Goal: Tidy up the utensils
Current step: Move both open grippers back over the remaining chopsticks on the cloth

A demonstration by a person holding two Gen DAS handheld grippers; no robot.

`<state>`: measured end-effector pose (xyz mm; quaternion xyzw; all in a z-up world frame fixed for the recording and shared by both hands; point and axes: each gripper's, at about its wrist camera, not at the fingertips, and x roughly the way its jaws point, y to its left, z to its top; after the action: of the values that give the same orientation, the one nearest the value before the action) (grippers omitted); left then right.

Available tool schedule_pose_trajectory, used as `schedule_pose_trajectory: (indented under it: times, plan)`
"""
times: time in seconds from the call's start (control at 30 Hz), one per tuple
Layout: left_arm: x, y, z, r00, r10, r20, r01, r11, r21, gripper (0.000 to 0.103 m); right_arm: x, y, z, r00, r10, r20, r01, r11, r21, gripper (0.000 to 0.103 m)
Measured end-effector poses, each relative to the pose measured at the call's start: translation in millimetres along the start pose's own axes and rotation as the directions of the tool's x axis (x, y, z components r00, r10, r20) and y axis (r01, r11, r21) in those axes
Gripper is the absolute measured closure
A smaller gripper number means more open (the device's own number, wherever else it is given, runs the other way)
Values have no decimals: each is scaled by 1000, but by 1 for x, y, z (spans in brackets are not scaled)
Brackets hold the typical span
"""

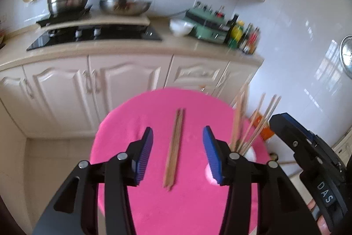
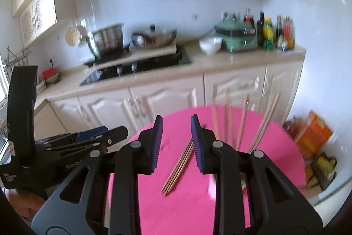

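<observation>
Left wrist view: thin brown wooden chopsticks [image 1: 175,147] lie bundled on the pink table [image 1: 136,124]; both grippers, left [image 1: 177,154] and right [image 2: 176,142], gape empty.

2 grippers are in view, the left gripper [image 1: 177,154] and the right gripper [image 2: 176,143], each with 2 blue-padded fingers [image 1: 145,155]; 1 round pink table [image 1: 136,124] stands under them; on it lies 1 bundle of chopsticks [image 1: 175,147], 4 sticks by the right wrist view, though blur makes that uncertain; 1 white holder [image 1: 249,154] carries more chopsticks [image 2: 242,120], upright and too smeared to count; on the counter [image 2: 198,63] sit 1 steel pot [image 2: 107,39], 1 wok [image 2: 154,37], 1 white bowl [image 2: 210,44], 1 green cooker [image 2: 236,36] and 1 cluster of bottles [image 2: 277,32], number unclear; 1 black hob [image 1: 94,35]; 1 orange box [image 2: 314,136] on the floor.
</observation>
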<state>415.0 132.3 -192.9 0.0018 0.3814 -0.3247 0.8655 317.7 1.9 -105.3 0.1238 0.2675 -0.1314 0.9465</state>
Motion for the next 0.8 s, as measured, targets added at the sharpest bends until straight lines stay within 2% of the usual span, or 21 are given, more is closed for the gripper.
schedule_pose_trajectory:
  times: [0.17, 0.3, 0.37, 0.43, 0.5, 0.63, 0.8]
  plan:
    - [25, 25, -11, 992, 37, -120, -43, 998, -46, 56, 37, 17, -18, 989, 8, -146, -9, 1000, -5, 76]
    - [51, 34, -14, 977, 57, -205, -63, 998, -25, 56, 75, 24, -31, 969, -24, -246, 14, 999, -45, 76]
    - [66, 43, -13, 968, 75, -238, -86, 996, -34, 56, 97, 26, -38, 951, -60, -303, 39, 996, -75, 76]
    - [78, 54, -12, 963, 68, -262, -93, 992, -83, 56, 119, 24, -42, 932, -94, -350, 65, 993, -95, 76]
    - [88, 62, -12, 956, 55, -288, -92, 989, -117, 56, 137, 19, -46, 911, -93, -402, 65, 994, -84, 76]
    - [109, 75, -11, 939, 54, -340, -95, 990, -104, 56, 173, 14, -46, 871, -126, -474, 104, 992, -73, 76]
    - [155, 92, 3, 917, 7, -400, -48, 995, -92, 56, 216, 3, -42, 827, -200, -525, 192, 979, -70, 76]
